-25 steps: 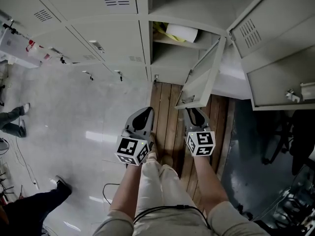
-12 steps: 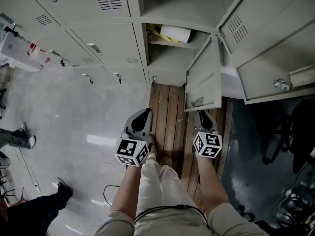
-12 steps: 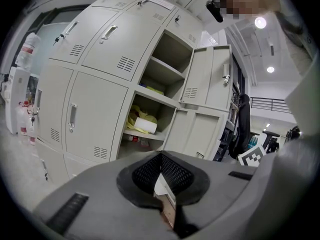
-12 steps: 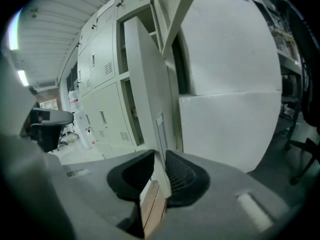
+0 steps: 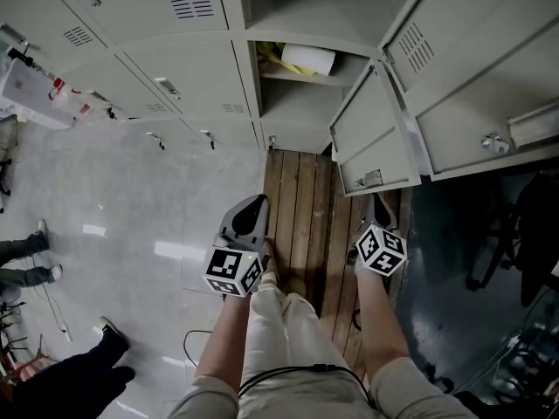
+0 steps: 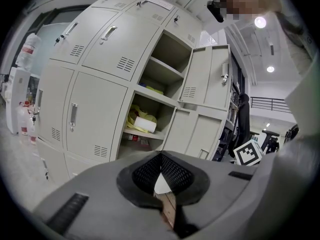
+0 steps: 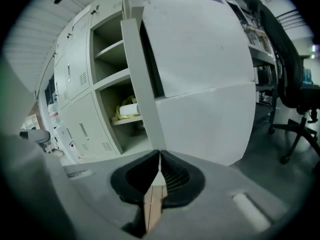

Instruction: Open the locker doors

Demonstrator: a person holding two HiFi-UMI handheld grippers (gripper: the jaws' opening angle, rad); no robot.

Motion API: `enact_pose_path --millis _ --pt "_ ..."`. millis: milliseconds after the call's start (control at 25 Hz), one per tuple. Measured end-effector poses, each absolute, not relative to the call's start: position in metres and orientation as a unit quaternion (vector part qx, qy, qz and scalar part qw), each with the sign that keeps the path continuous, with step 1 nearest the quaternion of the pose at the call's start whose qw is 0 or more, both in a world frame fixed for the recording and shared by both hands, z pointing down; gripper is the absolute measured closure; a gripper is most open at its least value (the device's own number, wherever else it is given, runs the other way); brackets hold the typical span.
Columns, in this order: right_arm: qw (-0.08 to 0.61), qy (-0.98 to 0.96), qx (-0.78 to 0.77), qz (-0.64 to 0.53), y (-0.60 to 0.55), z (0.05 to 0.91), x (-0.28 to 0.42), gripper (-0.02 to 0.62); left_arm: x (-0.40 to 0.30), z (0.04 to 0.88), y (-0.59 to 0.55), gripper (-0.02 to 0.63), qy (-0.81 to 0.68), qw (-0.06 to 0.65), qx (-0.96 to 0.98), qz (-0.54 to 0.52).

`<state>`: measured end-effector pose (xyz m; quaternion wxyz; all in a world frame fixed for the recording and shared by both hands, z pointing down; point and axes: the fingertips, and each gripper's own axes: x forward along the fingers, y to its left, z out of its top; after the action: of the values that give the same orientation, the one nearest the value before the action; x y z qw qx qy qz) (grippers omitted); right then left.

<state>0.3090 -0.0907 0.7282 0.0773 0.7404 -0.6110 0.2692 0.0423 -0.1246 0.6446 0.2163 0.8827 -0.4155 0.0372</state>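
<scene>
Beyond the far edge of the plank flooring point(image 5: 301, 221), the head view shows the locker bank point(image 5: 251, 24) with one column standing open. On its shelf lies a white roll point(image 5: 313, 58) beside yellow cloth point(image 5: 278, 55). Two doors are swung out to the right of that column, the lower open door point(image 5: 371, 138) and the upper open door point(image 5: 476, 77). The right gripper point(image 5: 382, 208) sits just below the lower open door's free edge, not touching it. The left gripper point(image 5: 253, 208) points at the foot of the bank, beside the closed doors point(image 5: 183, 64) to the left of the open column. Those closed doors look like the work that is left, and the left gripper is the nearer of the two.

Left gripper view: the left gripper point(image 6: 160, 156) has its jaws pressed together with nothing between them. The closed doors point(image 6: 92, 116) lie up and to the left of the jaws, well apart from them. A door handle point(image 6: 73, 116) stands upright, its long axis running top to bottom.

Right gripper view: the right gripper point(image 7: 160, 156) has just been closing its jaws, which meet on nothing. The lower open door point(image 7: 200, 119) spreads above and to the right of the tips, out of contact with them.
</scene>
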Motion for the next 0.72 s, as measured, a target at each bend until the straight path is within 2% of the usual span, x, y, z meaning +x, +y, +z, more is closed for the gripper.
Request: enact_pose_path --millis 360,720 --pt "0.07 -0.59 0.75 0.293 -0.075 0.735 0.314 0.583 0.035 0.646 -0.121 0.607 -0.418 0.215 0.882 0.041" --pt "0.074 -0.643 0.705 0.291 -0.064 0.713 0.271 0.595 0.019 0.624 -0.122 0.607 -0.426 0.203 0.881 0.034"
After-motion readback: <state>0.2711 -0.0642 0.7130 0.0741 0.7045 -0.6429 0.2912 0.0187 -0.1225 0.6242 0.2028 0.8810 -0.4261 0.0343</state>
